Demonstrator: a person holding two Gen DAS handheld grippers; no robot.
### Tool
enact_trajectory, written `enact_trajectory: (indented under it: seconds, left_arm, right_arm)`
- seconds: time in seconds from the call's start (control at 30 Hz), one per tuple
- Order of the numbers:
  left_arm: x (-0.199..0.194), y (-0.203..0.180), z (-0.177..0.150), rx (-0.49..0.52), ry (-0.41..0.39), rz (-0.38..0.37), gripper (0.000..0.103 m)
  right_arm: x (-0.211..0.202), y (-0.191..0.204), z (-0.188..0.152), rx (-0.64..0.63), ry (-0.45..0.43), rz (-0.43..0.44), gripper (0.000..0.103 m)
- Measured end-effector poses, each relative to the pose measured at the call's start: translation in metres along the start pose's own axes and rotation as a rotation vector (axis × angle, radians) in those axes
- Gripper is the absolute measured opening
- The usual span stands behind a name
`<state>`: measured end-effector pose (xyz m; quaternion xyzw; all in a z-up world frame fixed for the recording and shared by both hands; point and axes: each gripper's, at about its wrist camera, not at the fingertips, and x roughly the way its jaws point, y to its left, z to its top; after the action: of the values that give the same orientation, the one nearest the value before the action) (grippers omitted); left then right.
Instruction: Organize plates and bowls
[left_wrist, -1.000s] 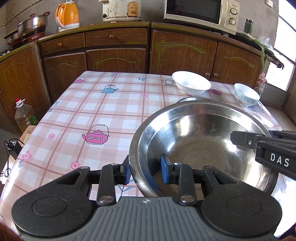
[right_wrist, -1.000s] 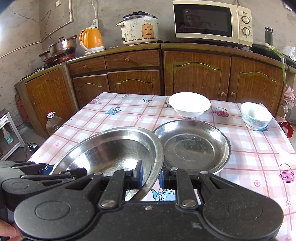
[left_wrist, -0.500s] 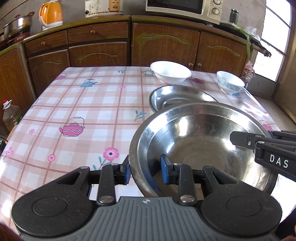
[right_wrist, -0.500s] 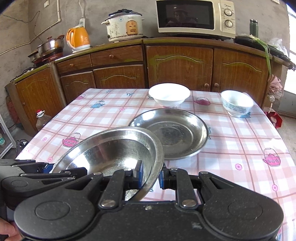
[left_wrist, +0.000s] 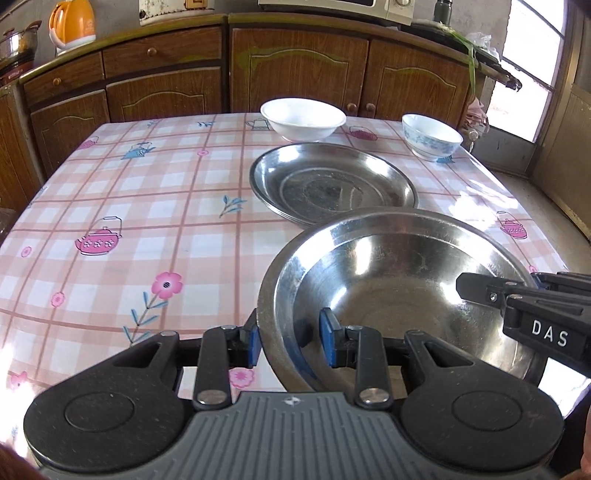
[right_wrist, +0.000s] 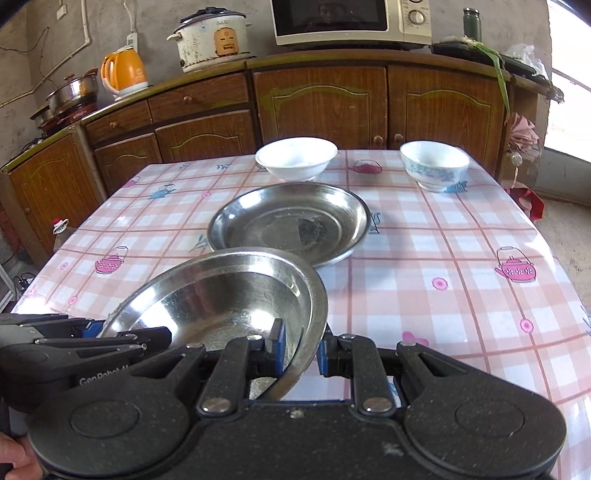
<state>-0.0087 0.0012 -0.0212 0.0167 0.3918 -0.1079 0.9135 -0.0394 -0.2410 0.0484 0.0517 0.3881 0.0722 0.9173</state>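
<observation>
Both my grippers, left and right, stay clamped on the steel bowl's rim. I've carried it nearer the steel plate; stacking looks imminent.

Bare tablecloth left; steel plate blocks ahead.

Left gripper: grey ribbed body, black speckled link arms, silver pivot screws, blue pads on jaws. Right gripper: all-black body, same linkage, white "DAS" lettering on its side.
</observation>
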Motion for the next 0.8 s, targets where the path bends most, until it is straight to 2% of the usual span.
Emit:
enact_trajectory:
  seconds: [0.5,0.8]
  left_arm:
    - [0.023,-0.023,-0.013,0.041,0.061,-0.030,0.031]
    - [0.030,-0.028,-0.015,0.052,0.070,-0.030,0.034]
  right_arm:
    - [0.016,-0.034,-0.025,0.068,0.068,-0.032,0.022]
    - [0.021,-0.039,-0.030,0.080,0.085,-0.037,0.022]
